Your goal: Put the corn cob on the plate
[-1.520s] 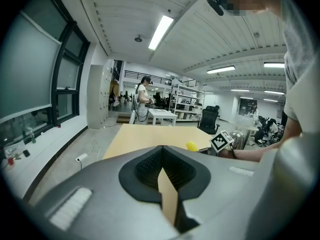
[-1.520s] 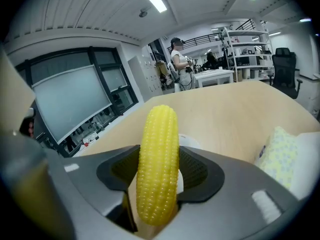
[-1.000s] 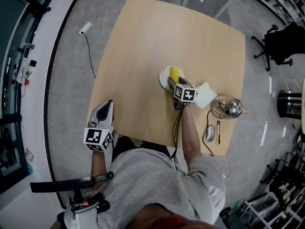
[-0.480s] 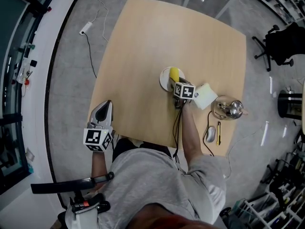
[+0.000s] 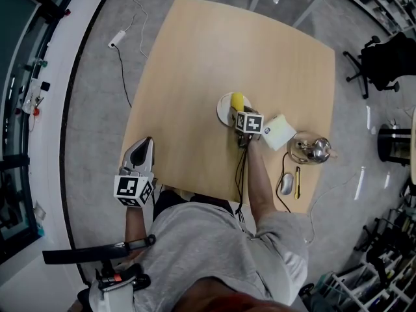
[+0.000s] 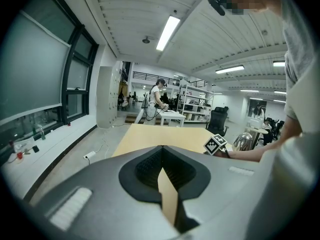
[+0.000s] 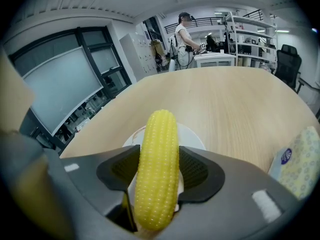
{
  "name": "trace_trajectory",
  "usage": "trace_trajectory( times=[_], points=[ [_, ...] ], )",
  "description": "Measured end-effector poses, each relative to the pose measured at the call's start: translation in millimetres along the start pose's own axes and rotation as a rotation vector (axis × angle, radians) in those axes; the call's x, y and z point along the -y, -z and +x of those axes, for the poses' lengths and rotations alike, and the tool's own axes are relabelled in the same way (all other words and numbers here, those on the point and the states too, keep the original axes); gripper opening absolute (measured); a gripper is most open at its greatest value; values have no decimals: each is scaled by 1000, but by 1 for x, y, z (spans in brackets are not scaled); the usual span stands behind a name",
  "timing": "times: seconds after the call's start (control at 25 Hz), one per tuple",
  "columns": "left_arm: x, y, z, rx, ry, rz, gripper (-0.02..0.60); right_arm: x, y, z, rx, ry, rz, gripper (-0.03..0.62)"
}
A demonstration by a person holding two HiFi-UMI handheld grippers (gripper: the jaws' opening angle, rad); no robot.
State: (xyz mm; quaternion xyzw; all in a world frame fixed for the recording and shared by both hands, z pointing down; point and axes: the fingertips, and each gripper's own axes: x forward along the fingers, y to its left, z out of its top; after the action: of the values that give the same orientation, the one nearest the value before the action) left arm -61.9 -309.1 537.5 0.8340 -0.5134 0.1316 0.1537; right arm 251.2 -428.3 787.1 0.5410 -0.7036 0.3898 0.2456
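One corn cob (image 7: 158, 164), now farther over plate (image 7: 193, 134)

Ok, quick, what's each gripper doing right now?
Left gripper: shut, empty.
Right gripper: shut on the corn cob, over the plate.

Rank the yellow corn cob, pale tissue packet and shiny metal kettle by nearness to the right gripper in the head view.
1. Yellow corn cob, in the right gripper.
2. Pale tissue packet, just right of it.
3. Shiny metal kettle, farther right.
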Motion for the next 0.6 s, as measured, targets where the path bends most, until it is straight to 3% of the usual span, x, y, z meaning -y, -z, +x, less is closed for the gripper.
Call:
trace_trajectory(
  times=[0.6],
  points=[
    [0, 0, -8, 17, -3, 3, 20, -3, -8, -4, 30, 10, -4, 236]
  ],
)
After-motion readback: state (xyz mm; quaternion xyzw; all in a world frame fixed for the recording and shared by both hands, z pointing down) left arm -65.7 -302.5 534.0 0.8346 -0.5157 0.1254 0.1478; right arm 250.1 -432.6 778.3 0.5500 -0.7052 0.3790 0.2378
